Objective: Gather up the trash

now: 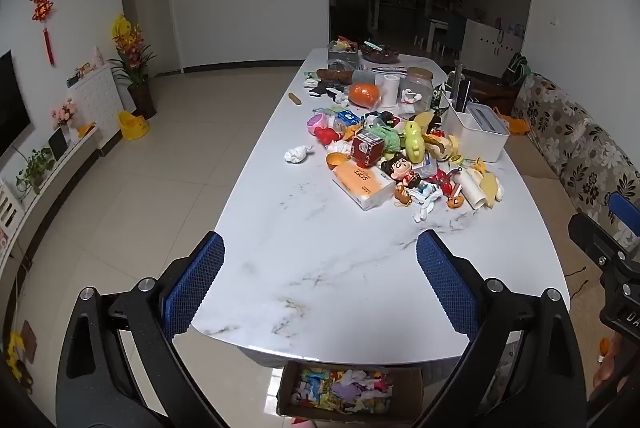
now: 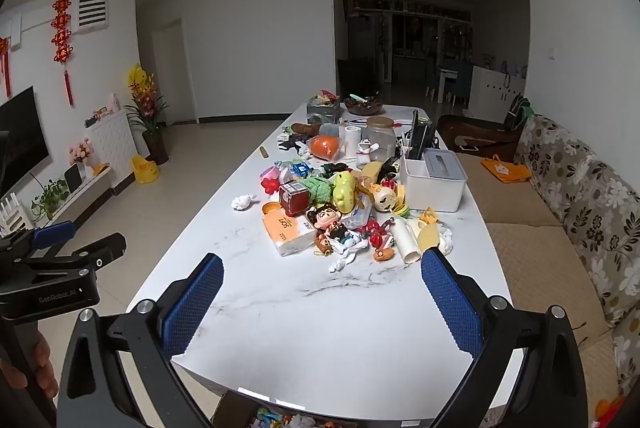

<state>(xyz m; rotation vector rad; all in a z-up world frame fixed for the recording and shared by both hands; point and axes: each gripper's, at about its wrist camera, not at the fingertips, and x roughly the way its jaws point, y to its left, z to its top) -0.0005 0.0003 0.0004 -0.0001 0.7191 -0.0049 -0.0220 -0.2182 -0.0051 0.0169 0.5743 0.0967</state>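
Hovering over the counter's (image 1: 320, 268) bare near end, both tongs, left (image 1: 320, 288) and right (image 2: 322, 304), gape released; crumpled paper (image 1: 298, 153) lies beside the toy pile, a cardboard box (image 1: 350, 394) waiting below.

The near end of the marble table (image 1: 304, 268) lies bare, giving both wide-open claws room to pass forward over it. Farther on, a heap of toys (image 1: 404, 151) and a tissue pack (image 1: 362, 183) block the middle and right of the table. The white organiser box (image 1: 476, 131) stands at the right edge behind the heap, and a jar (image 1: 418, 87) and an orange ball (image 1: 362, 93) close off the far part. A crumpled white tissue (image 1: 298, 153) lies apart on the left, with a clear strip along that left edge. Below the near edge, a cardboard box (image 1: 348, 394) of scraps sits on the floor, open at the top.
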